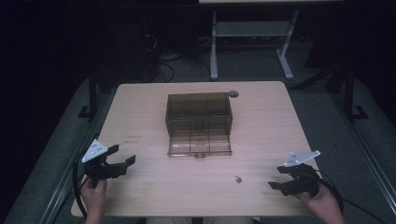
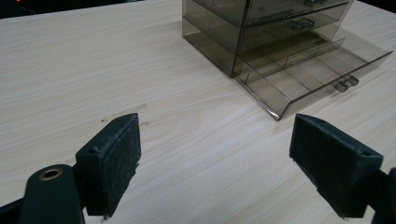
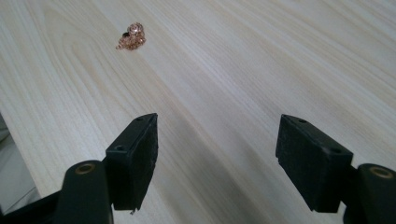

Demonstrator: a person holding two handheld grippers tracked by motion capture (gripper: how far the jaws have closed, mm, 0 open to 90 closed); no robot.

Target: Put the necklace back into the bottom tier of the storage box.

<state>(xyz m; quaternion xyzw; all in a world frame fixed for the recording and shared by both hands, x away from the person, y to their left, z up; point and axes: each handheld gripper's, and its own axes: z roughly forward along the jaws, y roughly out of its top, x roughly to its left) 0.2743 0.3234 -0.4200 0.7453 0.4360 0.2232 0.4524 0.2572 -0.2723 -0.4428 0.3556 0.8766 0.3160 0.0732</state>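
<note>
Copper trinket (image 3: 131, 36), perhaps a chain, lies ahead of the right gripper's (image 3: 217, 156) spread, empty jaws.

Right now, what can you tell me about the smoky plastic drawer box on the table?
The drawer box is a translucent, smoke-brown plastic cabinet with stacked drawers, each with a small front handle. It stands upright near the middle of the wooden table, towards its far side. The bottom drawer is pulled out towards the person; thin dividers split it into compartments, which look empty. Nothing but the table touches the box.
</note>
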